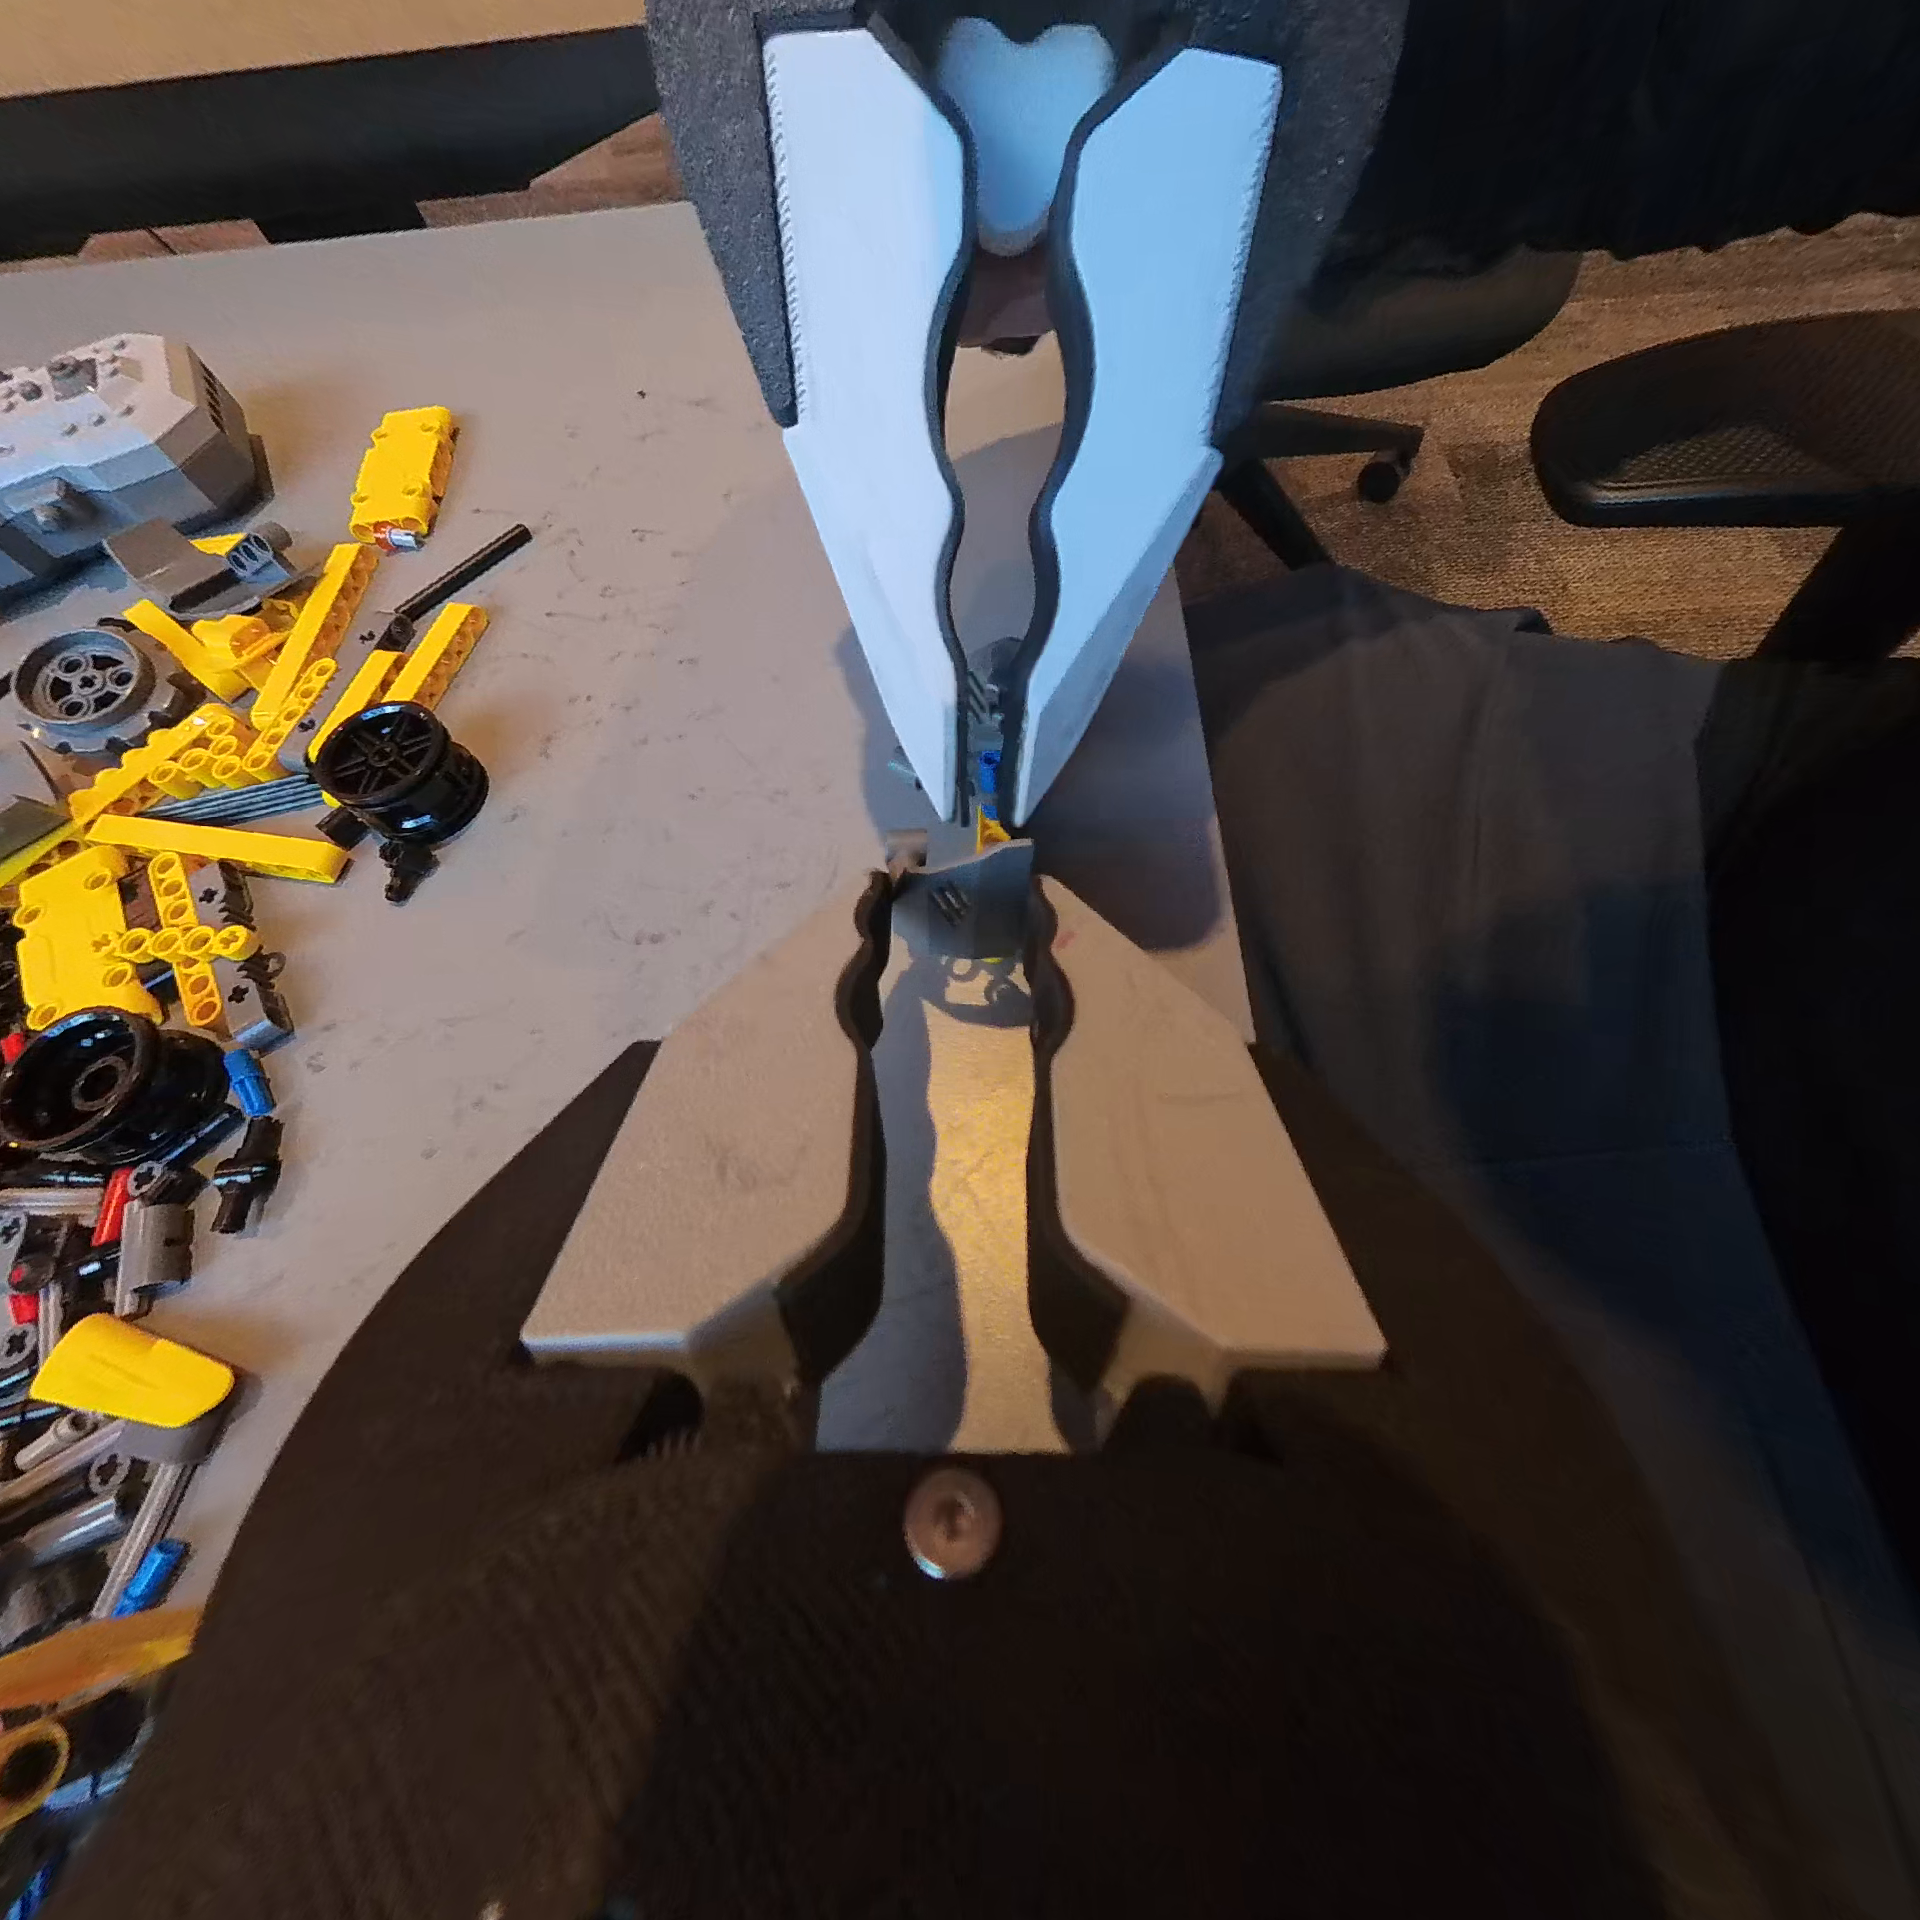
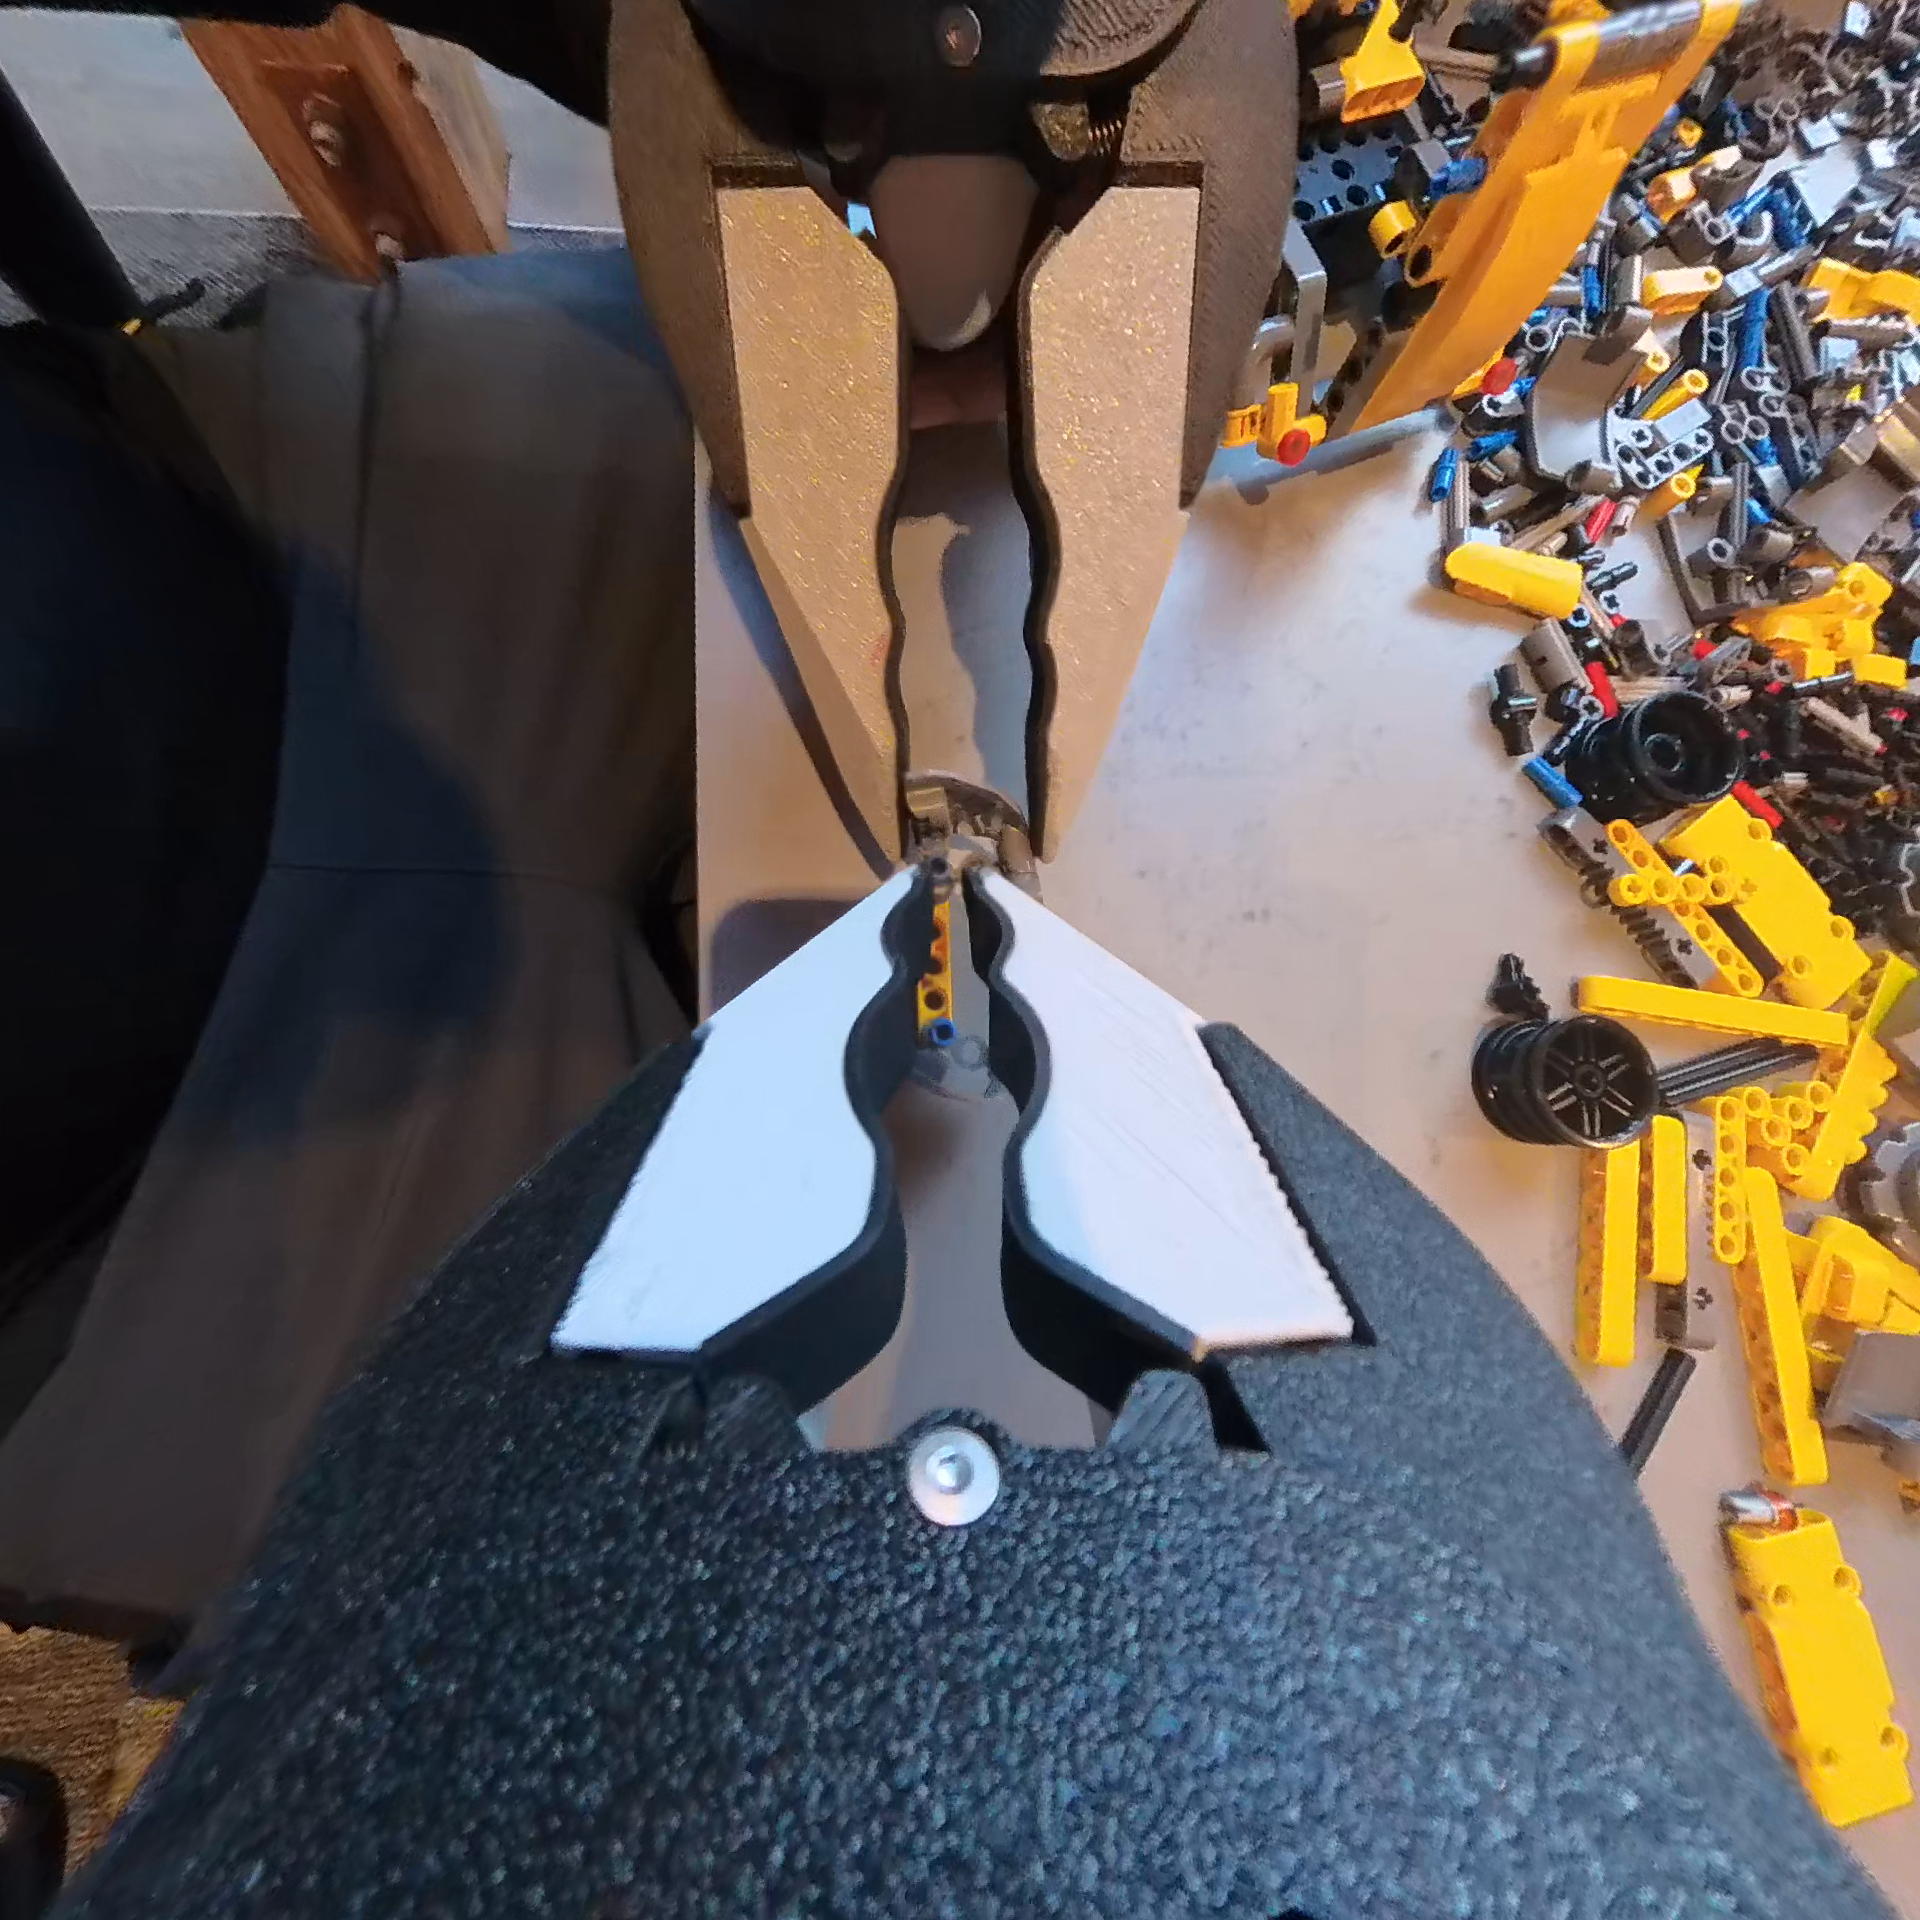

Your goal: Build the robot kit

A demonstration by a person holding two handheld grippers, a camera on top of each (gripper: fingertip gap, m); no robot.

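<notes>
Overhead-ish, left wrist view: grey-fingered left gripper was nipped narrow on a small dark grey plastic piece, tip-to-tip w/ the white-fingered right gripper, above the edge of a pale grey scuffed tabletop. Yellow, black & grey building-toy parts lay heaped at left; black office chair on brown carpet beyond.

Right wrist view: right gripper pinched a slim yellow holed beam; a black toy wheel sat among parts.

Grey-fingered left gripper pinches a dark grey piece; white-fingered right gripper clamps a yellow beam; pale speckled table.
</notes>
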